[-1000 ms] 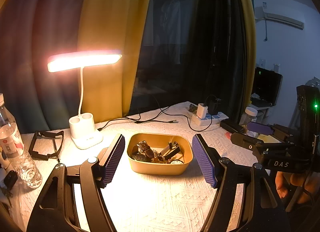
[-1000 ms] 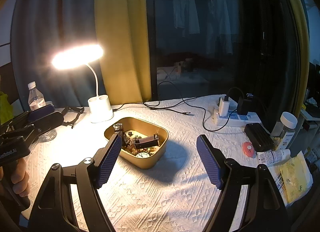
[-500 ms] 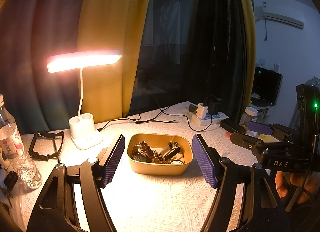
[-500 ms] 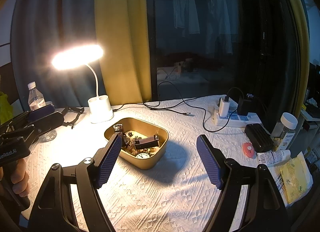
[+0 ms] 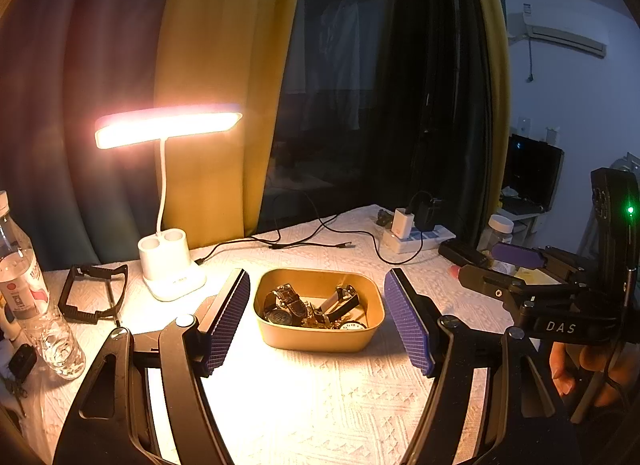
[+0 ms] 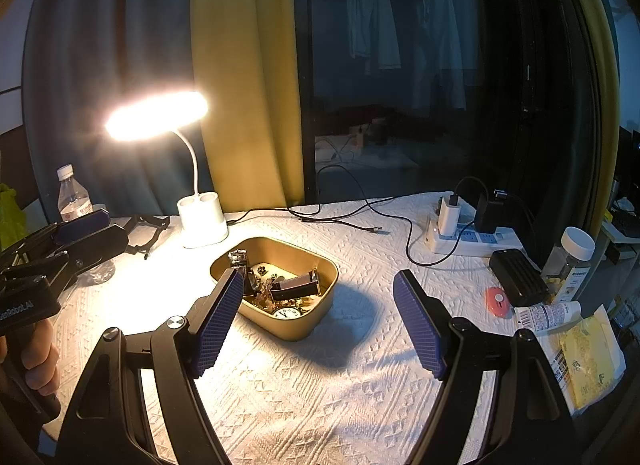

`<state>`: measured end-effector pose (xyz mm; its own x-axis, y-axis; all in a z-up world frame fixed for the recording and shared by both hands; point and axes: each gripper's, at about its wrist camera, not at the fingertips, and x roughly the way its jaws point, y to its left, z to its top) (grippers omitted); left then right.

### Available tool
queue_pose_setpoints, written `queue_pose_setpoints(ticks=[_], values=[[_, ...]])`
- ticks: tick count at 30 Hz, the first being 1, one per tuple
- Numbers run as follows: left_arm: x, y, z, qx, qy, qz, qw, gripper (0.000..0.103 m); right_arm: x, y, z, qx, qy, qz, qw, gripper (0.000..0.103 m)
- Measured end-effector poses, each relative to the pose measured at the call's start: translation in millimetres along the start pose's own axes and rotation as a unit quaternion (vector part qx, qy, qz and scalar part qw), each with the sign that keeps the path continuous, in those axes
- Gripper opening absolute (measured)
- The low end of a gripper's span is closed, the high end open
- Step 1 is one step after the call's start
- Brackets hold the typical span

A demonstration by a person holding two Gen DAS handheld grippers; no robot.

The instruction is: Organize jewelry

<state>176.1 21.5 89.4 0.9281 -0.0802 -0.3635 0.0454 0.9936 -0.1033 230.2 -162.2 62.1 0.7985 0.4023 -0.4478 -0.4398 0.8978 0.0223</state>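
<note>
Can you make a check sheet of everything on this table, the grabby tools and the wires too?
Surface: white cloth, lit by lamp.
Job's things: gold tray with jumbled watches and a clock face.
Clutter: bottle, black frame, jar, black case, red disc, tube, yellow packet.
Grippers: left tool open, empty; right tool open, empty; both short of the tray.
Cables: black leads run to a power strip.
Surroundings: yellow curtain, dark window.
</note>
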Motion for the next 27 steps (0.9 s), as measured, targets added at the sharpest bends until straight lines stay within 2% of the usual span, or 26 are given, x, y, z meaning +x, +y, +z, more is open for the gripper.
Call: queue_pose_setpoints(ticks=[27], values=[[-1.6,-3.2,4.7,0.006,-0.001,-0.004,1.0000,0.073,-1.4,0.1,2.7,0.000,-0.001,0.002,1.000,0.077]])
